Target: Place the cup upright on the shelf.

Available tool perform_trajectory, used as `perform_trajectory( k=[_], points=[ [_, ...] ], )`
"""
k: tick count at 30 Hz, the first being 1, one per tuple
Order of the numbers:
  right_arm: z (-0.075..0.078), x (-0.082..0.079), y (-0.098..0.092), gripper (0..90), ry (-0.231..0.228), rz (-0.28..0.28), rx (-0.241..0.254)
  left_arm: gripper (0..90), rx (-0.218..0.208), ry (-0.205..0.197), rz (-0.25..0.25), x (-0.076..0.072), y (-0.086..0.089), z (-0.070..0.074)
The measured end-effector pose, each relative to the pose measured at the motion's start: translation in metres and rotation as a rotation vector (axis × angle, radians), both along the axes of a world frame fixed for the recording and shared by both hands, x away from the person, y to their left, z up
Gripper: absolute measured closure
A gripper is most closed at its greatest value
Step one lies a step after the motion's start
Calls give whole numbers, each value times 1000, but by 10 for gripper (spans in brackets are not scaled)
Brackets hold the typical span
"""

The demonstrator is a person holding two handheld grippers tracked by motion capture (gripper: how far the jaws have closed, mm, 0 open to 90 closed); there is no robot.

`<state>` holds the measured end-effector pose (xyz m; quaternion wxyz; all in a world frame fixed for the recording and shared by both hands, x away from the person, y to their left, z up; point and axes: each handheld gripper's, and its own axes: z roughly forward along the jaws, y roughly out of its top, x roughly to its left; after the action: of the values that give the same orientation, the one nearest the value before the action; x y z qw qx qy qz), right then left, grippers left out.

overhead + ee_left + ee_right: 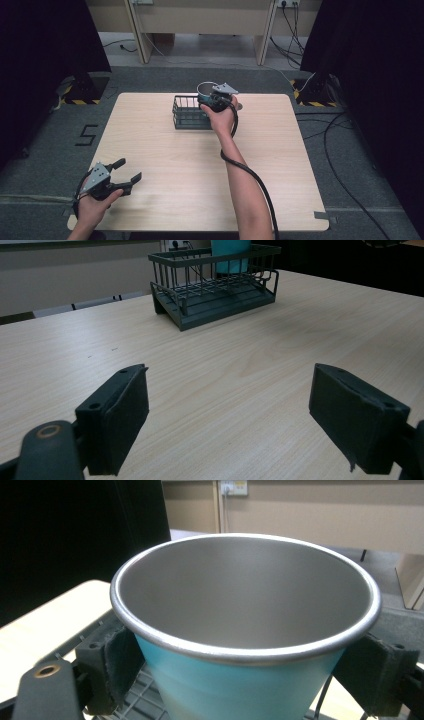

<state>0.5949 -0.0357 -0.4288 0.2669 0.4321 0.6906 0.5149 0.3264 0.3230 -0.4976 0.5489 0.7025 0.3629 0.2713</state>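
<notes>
- Left tongs [131,181]: at the near left corner of the table [165,195], jaws spread wide and holding nothing; in the left gripper view the two black pads [120,420] frame bare wood.
- From these idle tongs the wire basket [215,287] lies toward 1 o'clock, well apart, across the table; the left hand [92,207] is much the farther of the two from it.
- Right hand [220,119]: stretched to the far middle of the table, at 12 o'clock from the person, by the basket's right end.
- Right tongs [240,680]: closed on the cup [245,625], one pad pressed against each side of its teal wall just below the rolled metal rim.
- Cup [206,90]: upright, long axis vertical, mouth open upward and empty inside; it stands over the right end of the basket [187,114]. Whether its base touches the basket floor cannot be told.
- Judged relation for the coming move: the basket lies straight below the cup, so the travel is vertical.
- Writing: a dark mark like "5" on the floor [86,135] at 9 o'clock from the table; no brand or label is readable on the cup or basket.
</notes>
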Motion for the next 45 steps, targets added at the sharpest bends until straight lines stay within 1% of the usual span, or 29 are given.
perform_trajectory(
  k=[7, 8, 12, 19, 20, 27, 28, 30, 36, 37, 39, 40, 41, 42, 45],
  points=[
    [-8, 3, 2, 154, 30, -1, -26, 156, -1, 1, -1, 0, 0, 0],
    [-11, 4, 3, 152, 40, -1, -32, 156, -1, 0, -2, 0, 0, 0],
    [-11, 4, 4, 150, 34, -2, -38, 156, -2, 0, -3, 0, 0, 0],
    [-9, 2, 5, 133, 53, 14, -31, 155, -2, 1, -4, 0, 0, 0],
    [-7, 1, 6, 133, 66, 7, -28, 155, -1, 1, -4, 0, 0, 0],
    [-5, -5, 3, 137, 71, -11, -33, 154, 1, -1, -5, 0, -1, 0],
    [-5, -6, 2, 137, 71, -14, -27, 154, 1, 0, -4, 0, -1, 0],
    [-5, -9, 0, 137, 69, -11, -18, 154, 1, -1, -4, 0, -1, 0],
    [-6, -16, -6, 137, 72, 1, -34, 154, 2, 0, -4, 0, -1, 0],
    [-4, -19, -7, 137, 67, 4, -30, 154, 3, 0, -4, 0, -1, 0],
    [-3, -21, -8, 137, 67, 7, -32, 154, 3, 0, -4, 1, -1, 0],
    [-1, -24, -10, 137, 58, 11, -34, 154, 2, 0, -3, 0, -1, 0],
    [-1, -24, -10, 137, 58, 11, -34, 154, 2, 0, -3, 0, -1, 0],
    [1, -27, -12, 136, 56, 13, -40, 154, 2, 0, -3, 0, -1, 0],
    [3, -33, -14, 135, 56, 19, -39, 154, 4, 0, -3, 0, -1, 0]
  ],
)
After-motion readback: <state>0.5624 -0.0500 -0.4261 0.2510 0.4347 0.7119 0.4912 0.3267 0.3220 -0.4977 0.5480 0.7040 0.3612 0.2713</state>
